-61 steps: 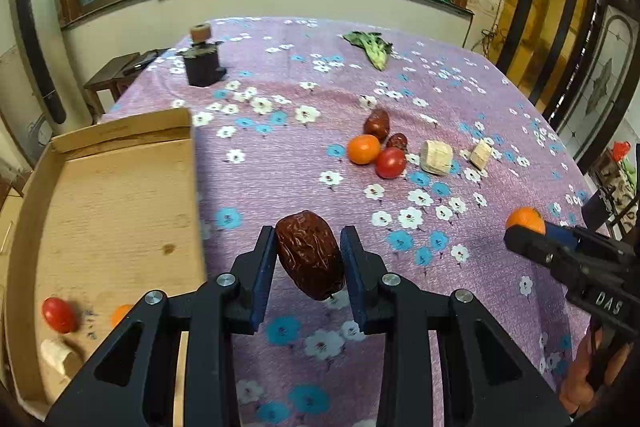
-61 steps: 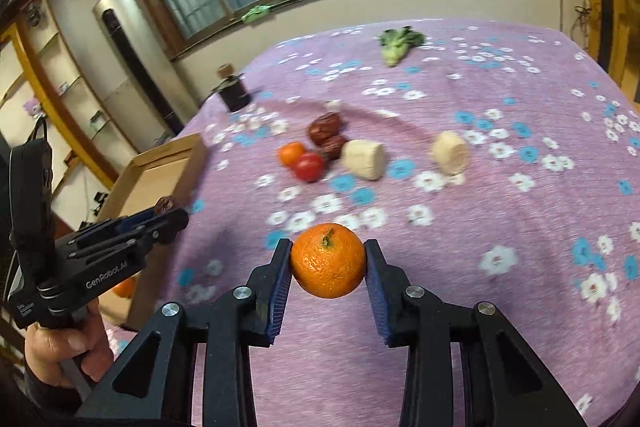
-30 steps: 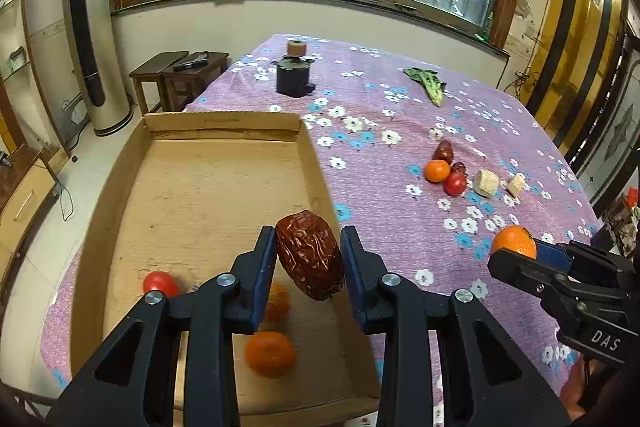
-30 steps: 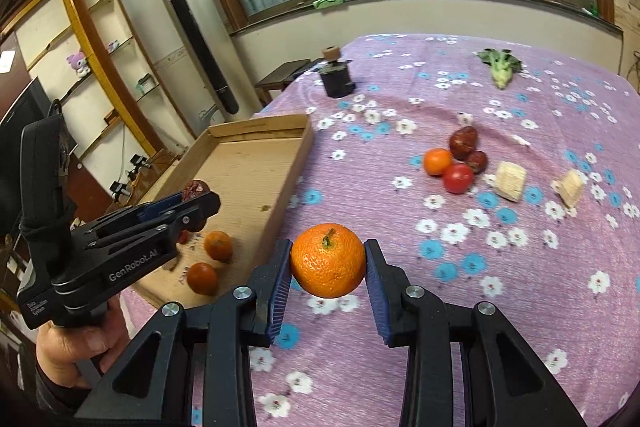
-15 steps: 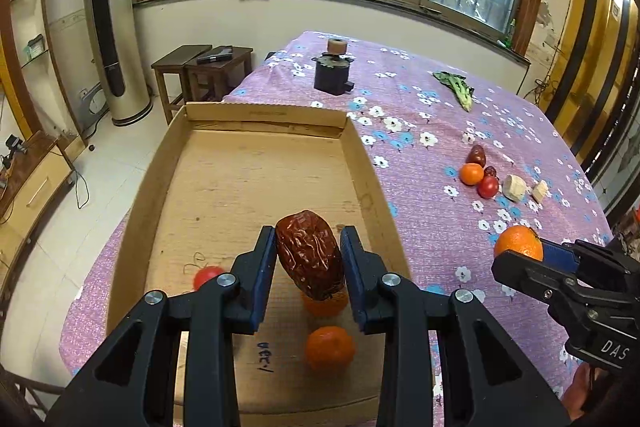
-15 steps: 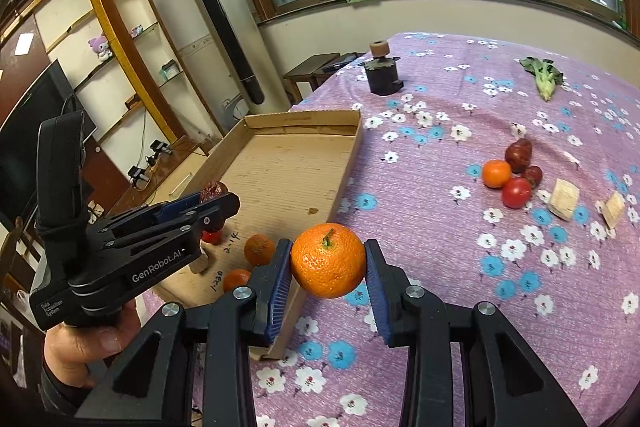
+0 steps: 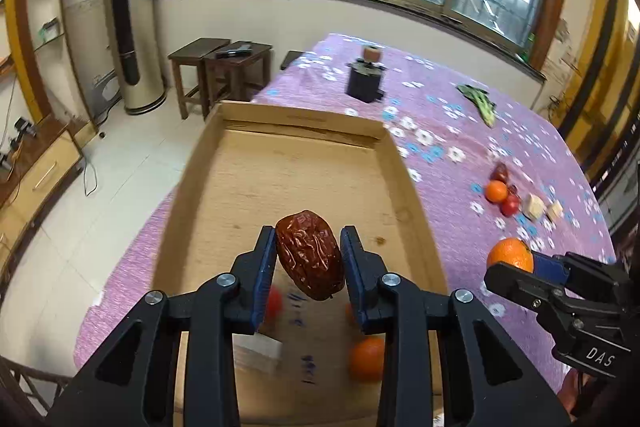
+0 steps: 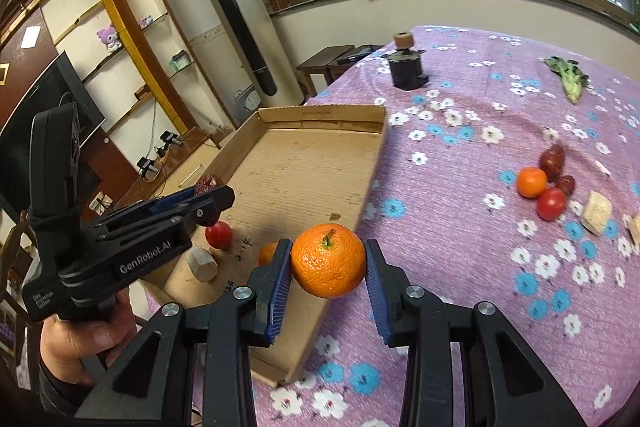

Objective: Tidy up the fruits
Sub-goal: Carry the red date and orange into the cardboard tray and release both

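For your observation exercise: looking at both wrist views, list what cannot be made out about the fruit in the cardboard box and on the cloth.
- Left wrist view: the tomato and small orange in the cardboard box are blurred and partly hidden by the left tongs.
- Right wrist view: a second boxed orange is mostly hidden behind the right tongs.
- Right wrist view: a pale block is cut off by the right edge.

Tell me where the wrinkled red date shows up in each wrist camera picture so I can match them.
Left wrist view: the date sits bottom centre, clamped in the left gripper.
Right wrist view: the same date peeks out at mid left, at the tip of that gripper.
Shared landmark: the cardboard tray on the purple cloth.
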### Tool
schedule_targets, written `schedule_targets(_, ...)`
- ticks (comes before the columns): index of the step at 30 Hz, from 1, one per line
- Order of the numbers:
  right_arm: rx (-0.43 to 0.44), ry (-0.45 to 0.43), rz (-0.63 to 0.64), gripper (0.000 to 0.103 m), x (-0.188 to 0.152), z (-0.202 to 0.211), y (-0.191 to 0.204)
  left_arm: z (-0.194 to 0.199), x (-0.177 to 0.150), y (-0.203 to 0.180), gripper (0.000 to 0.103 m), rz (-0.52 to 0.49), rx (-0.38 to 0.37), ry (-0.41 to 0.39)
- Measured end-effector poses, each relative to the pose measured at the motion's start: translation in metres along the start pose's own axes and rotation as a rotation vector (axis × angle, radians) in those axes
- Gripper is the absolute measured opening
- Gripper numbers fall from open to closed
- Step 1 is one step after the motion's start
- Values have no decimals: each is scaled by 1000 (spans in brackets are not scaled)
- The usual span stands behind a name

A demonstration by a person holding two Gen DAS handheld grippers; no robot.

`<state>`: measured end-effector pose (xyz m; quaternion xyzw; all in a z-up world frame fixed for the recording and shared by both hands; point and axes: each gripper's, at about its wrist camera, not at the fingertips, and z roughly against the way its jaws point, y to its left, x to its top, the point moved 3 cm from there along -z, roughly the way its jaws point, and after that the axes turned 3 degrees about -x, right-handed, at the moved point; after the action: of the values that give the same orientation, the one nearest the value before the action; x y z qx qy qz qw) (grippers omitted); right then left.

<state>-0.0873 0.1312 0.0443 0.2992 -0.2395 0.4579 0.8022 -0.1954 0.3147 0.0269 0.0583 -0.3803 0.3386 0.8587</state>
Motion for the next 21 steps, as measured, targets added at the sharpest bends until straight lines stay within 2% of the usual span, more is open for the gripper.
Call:
schedule_targets(7,31,24,37,36,20,-33,21,-21,5,26,30,47,28,46)
schedule_targets(10,38,62,57,36,24,-56,30,-31,4,30,30,52,35,69)
schedule_targets(15,23,123,93,36,23,-89,41,-42,8,34,30,61,33,96)
schedule_targets(21,-3,170,128,36,20,-110,43,-61,3,39,30,80,37,184)
